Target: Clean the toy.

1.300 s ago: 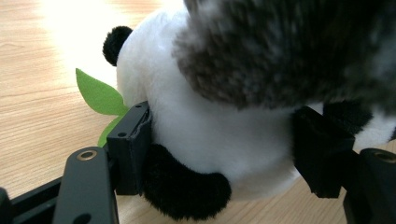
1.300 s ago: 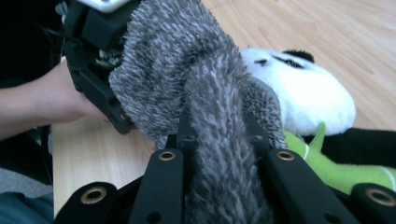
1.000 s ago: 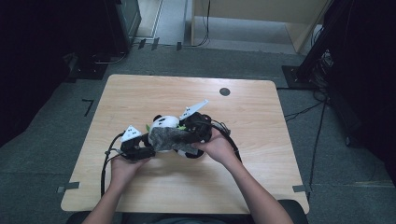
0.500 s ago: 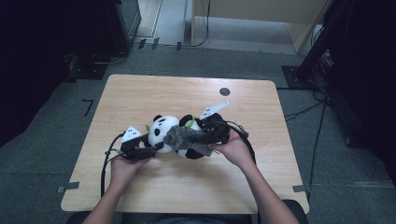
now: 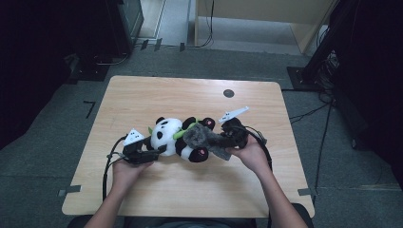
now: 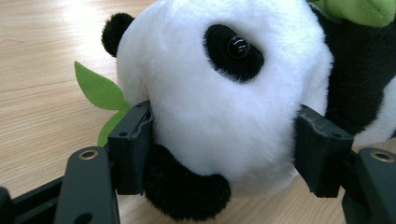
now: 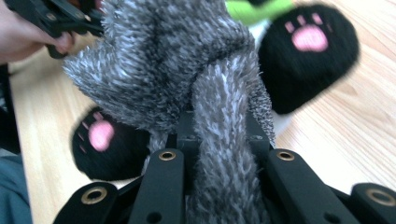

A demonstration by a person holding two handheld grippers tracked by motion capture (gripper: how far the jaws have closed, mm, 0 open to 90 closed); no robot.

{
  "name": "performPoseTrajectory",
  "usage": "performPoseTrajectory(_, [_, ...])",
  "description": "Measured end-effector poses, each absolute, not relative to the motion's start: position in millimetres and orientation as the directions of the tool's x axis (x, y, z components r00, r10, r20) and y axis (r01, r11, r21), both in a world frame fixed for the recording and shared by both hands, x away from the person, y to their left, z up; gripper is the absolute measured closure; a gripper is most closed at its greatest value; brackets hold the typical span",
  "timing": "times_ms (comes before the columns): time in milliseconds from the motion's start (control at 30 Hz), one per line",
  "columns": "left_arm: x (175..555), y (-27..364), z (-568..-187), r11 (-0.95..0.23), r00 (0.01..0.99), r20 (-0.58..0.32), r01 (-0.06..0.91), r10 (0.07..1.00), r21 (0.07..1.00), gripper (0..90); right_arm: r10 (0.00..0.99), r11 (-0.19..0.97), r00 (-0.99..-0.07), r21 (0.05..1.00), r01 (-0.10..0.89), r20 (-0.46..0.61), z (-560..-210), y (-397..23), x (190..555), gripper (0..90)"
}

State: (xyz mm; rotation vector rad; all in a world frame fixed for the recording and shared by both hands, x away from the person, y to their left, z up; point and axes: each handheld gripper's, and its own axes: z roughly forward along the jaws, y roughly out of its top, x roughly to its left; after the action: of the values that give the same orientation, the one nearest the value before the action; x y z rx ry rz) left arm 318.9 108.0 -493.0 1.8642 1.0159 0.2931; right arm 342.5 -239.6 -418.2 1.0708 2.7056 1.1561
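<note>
Rightward goes the right hand-held gripper (image 5: 227, 140), clamped on the grey scarf (image 5: 202, 138); the left hand-held gripper (image 5: 153, 153) pins the panda (image 5: 173, 135) lying mid-worktop (image 5: 142, 95). Knot-tightening, I'd judge; next, a steady outward pull.

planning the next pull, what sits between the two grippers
In the high view, the plush panda and grey fuzzy cloth span from left gripper to right gripper.

Two forearms reach in from the table's near edge. The left gripper (image 5: 154, 153) lies low and level, jaws held apart around something soft. The right gripper (image 5: 223, 141), raised slightly and angled inward, appears clamped nearly closed.
</note>
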Motion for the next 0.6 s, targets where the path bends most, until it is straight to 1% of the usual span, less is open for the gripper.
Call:
performPoseTrajectory(100, [319, 108, -494, -0.194, 0.628, -0.213, 0.515, 0.748, 0.835, 30.3, 0.617, 0.489, -0.751, 0.632, 0.601, 0.236, -422, -250, 339, 76.0])
performPoseTrajectory(233, [318, 108, -494, -0.201, 0.631, -0.202, 0.507, 0.749, 0.838, 29.9, 0.608, 0.471, -0.755, 0.654, 0.591, 0.245, -417, -254, 336, 76.1])
performPoseTrajectory(433, [318, 108, -494, -0.192, 0.63, -0.212, 0.51, 0.747, 0.838, 29.5, 0.568, 0.435, -0.789, 0.727, 0.531, 0.235, -393, -249, 332, 76.2])
performPoseTrajectory(467, [318, 108, -494, -0.192, 0.63, -0.212, 0.51, 0.747, 0.838, 29.4, 0.568, 0.435, -0.789, 0.727, 0.531, 0.235, -393, -249, 332, 76.2])
performPoseTrajectory(500, [319, 109, -494, -0.192, 0.632, -0.215, 0.511, 0.745, 0.838, 29.2, 0.557, 0.426, -0.799, 0.747, 0.511, 0.228, -382, -242, 332, 76.2])
performPoseTrajectory(600, [319, 109, -494, -0.189, 0.632, -0.217, 0.511, 0.744, 0.838, 29.0, 0.53, 0.433, -0.822, 0.766, 0.474, 0.209, -370, -226, 334, 76.2])
